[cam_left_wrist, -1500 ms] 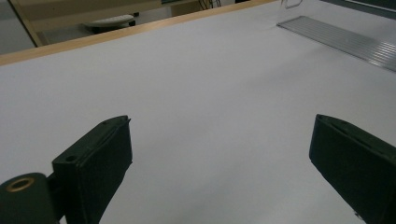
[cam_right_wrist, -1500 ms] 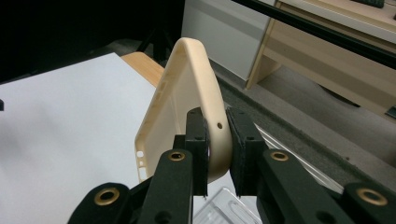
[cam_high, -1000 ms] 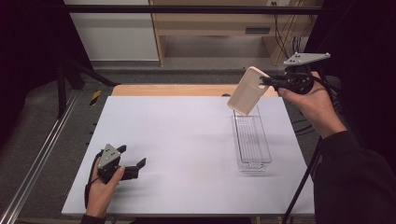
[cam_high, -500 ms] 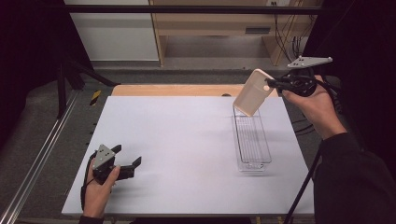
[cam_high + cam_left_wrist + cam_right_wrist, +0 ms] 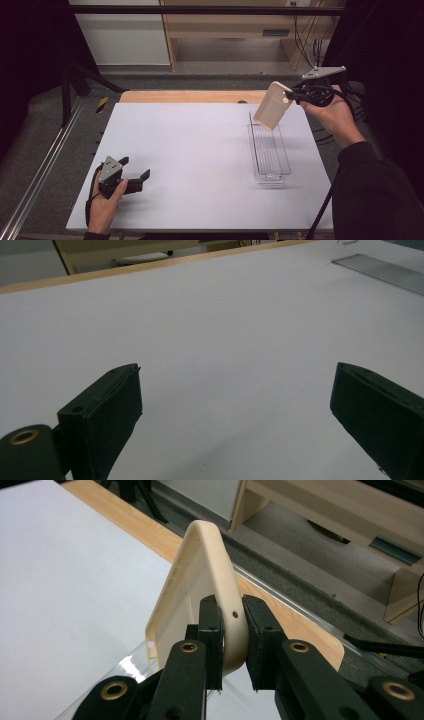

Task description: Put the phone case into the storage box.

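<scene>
High view, lid: the cream plastic lid (image 5: 270,105) hangs tilted in the air at about 2 o'clock on the white table (image 5: 190,150), just over the far end of the clear tray (image 5: 269,150).
High view, handling: it looks light and stiff, a thin smooth shell that could slip or swing when pinched at one rim; I judge the rim near a corner the best place to hold it.
High view, right gripper (image 5: 295,98): clenched on the lid's upper edge, at the lid's 2 o'clock.
High view, left gripper (image 5: 137,176): rests at about 8 o'clock on the table, jaws apart, well apart from the tray.
Left gripper view, claw: released; the two black jaws stand wide with only bare table between them, and they grasp nothing. A strip of the tray (image 5: 380,271) lies at 1 o'clock.
Right gripper view, claw: both pads (image 5: 262,640) press on the lid's (image 5: 210,575) rounded rim, one inside, one outside; the grip is narrow and firm.
Right gripper view, lid: it rises towards 12 o'clock, hollow side facing 9 o'clock, above the tray's clear edge (image 5: 127,667).
</scene>
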The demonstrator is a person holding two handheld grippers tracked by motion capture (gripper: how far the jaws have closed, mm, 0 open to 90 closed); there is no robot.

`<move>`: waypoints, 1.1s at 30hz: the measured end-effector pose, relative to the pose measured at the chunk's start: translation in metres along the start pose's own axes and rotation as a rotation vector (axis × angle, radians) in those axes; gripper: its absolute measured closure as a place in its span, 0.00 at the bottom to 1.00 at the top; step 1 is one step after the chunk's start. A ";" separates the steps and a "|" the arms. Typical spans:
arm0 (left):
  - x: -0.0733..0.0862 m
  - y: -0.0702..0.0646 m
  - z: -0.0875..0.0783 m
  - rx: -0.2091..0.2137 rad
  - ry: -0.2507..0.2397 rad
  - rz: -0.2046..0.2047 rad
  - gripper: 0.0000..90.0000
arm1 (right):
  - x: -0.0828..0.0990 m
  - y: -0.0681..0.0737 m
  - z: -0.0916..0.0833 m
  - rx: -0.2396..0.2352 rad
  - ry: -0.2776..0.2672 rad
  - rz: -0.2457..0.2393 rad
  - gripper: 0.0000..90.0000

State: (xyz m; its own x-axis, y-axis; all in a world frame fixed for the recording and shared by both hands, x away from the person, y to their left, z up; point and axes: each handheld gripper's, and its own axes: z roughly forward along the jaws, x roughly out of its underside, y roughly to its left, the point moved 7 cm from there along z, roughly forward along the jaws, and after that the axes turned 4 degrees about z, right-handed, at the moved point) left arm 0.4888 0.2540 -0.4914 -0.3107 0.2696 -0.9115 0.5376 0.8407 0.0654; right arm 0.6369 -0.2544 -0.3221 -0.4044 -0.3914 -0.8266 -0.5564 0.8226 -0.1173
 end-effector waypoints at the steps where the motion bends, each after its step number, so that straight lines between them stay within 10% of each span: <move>1: 0.000 0.000 0.000 0.000 0.000 0.003 0.07 | 0.002 0.000 0.003 0.000 0.010 -0.005 0.88; 33: -0.005 0.004 -0.008 -0.014 -0.057 0.005 0.06 | 0.013 0.000 0.037 0.040 0.061 -0.034 0.88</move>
State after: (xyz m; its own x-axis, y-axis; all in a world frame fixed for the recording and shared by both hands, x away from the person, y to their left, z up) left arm 0.4858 0.2597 -0.4836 -0.2623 0.2470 -0.9328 0.5279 0.8459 0.0756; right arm 0.6589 -0.2443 -0.3534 -0.4302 -0.4431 -0.7865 -0.5417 0.8237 -0.1677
